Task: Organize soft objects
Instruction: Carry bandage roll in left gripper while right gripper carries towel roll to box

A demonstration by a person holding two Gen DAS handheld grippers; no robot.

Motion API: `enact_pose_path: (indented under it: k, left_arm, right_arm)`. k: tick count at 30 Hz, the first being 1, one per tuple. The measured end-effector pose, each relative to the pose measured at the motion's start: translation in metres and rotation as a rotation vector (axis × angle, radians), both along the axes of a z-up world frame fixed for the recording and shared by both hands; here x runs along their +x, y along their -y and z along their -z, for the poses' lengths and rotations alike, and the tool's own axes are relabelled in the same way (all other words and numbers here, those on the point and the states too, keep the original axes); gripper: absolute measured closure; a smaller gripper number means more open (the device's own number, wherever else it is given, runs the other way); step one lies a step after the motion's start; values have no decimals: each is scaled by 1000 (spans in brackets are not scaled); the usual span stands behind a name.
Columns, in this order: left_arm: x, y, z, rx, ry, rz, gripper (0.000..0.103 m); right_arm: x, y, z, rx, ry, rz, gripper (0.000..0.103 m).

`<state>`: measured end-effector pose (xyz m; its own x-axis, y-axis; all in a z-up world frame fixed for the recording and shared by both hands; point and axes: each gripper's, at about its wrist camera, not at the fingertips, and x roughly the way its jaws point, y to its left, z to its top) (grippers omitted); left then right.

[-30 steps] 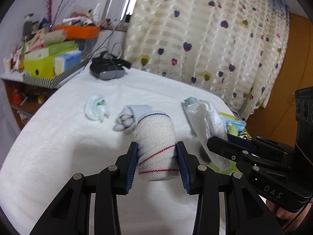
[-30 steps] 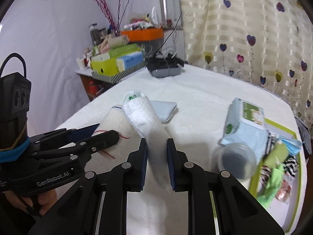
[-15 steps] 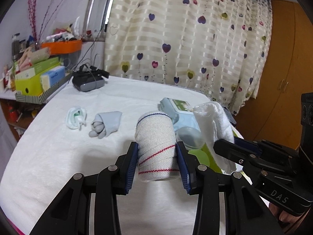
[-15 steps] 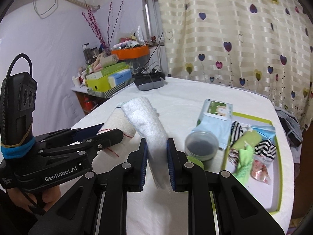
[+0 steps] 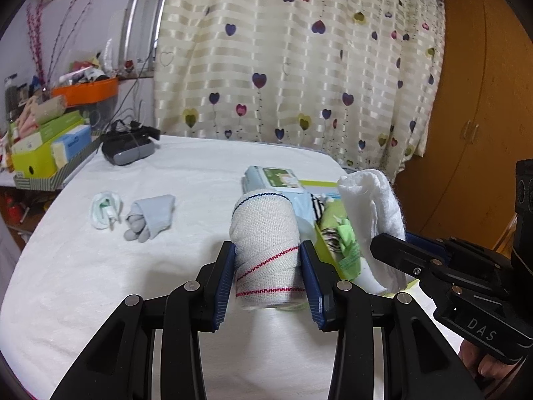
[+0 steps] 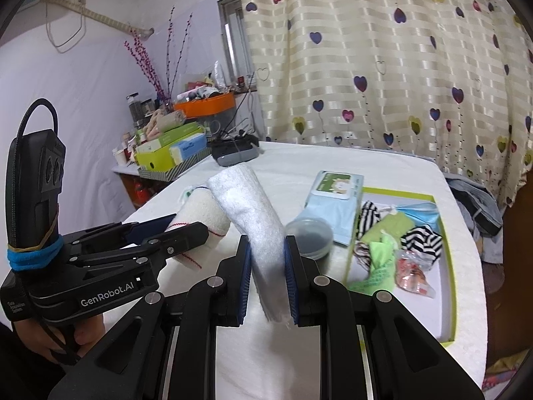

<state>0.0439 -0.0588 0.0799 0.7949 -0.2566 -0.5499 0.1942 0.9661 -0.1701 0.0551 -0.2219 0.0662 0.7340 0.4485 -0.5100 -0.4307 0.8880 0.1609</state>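
Bench draped in white cloth, spread below and ahead of both tools. Green-rimmed tray ahead-right of the right tool, already holding small cloth pieces. Rolled white towel clenched low between the right tool's pads, long axis leaning up and away to the left; light, fluffy, squashes readily, best pinched mid-roll to stop sagging. Bandage roll clasped across its girth by the left tool, axis tilted up and forward, end face toward the camera; light, springy, grippy weave. Grey sock bundle and small white bundle ahead-left, loose on the bench.
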Motion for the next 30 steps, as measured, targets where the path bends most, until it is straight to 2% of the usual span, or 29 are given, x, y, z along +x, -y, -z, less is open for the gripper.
enact_pose_path:
  k: [16, 30]
  left_arm:
    - [18, 68, 7, 1, -23, 128, 65]
    - [32, 103, 26, -18, -74, 208, 65]
  right_arm:
    - [6, 83, 14, 54, -36, 171, 83]
    - [20, 113, 31, 59, -85, 236, 83]
